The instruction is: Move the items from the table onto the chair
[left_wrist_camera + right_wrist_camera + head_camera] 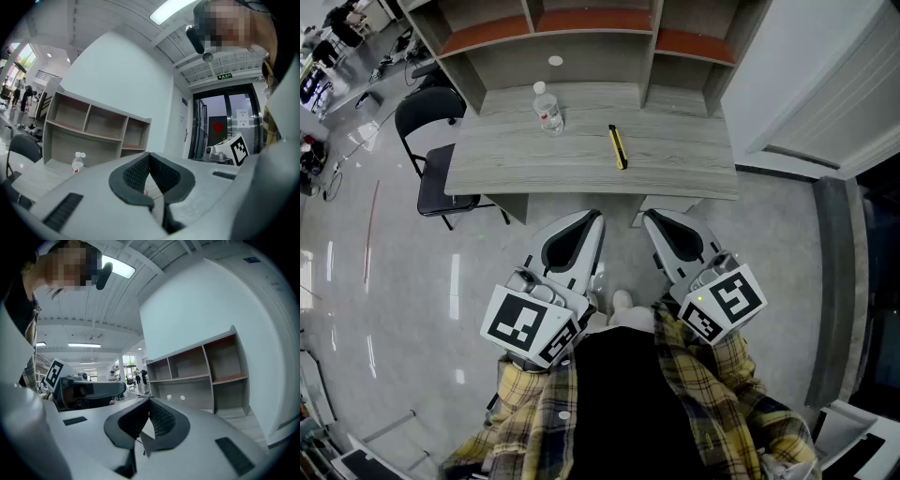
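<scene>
A clear water bottle point(547, 108) with a white cap stands upright on the grey wood-grain table point(675, 173). To its right a yellow utility knife point(618, 147) lies flat on the tabletop. A black chair point(438, 176) stands at the table's left end. My left gripper point(592, 219) and right gripper point(652, 219) hang side by side in front of the table's near edge, both shut with nothing between the jaws. The left gripper view shows its closed pads point(140, 176) and the bottle point(78, 162) far off at the left. In the right gripper view the jaws point(150, 404) meet at the tip.
A shelf unit point(591, 23) with open compartments stands at the back of the table, with a small white disc point(555, 61) beneath it. A white wall or cabinet point(834, 75) stands to the right. People and desks point(337, 37) are at the far left.
</scene>
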A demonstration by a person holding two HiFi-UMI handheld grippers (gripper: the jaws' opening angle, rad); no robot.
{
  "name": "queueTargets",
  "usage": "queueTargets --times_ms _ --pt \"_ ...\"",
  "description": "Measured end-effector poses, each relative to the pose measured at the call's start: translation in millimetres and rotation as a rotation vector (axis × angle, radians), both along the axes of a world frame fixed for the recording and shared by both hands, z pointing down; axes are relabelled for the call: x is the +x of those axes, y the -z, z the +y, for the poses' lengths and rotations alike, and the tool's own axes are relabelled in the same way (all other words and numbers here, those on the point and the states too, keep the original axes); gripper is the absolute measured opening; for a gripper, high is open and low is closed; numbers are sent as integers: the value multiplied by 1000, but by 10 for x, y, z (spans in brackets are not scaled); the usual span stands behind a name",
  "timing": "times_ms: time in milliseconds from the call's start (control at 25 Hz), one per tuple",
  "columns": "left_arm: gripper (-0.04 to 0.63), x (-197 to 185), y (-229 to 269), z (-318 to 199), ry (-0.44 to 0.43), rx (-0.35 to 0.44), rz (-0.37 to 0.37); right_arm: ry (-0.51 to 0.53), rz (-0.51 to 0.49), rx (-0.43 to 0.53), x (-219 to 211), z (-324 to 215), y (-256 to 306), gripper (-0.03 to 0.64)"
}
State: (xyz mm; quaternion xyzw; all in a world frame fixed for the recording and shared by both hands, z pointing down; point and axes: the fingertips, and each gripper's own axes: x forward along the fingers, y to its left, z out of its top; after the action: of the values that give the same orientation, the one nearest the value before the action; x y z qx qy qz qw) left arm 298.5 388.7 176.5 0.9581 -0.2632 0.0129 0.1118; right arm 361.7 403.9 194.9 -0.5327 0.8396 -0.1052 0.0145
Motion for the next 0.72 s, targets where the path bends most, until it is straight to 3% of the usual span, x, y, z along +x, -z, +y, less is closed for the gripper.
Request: queueTargets --times_ms 440,720 --pt "5 20 32 -186 65 19 -1 29 -7 12 153 -73 15 18" --pt "5 -41 41 -243 150 29 4 78 2 17 234 -46 -21 18"
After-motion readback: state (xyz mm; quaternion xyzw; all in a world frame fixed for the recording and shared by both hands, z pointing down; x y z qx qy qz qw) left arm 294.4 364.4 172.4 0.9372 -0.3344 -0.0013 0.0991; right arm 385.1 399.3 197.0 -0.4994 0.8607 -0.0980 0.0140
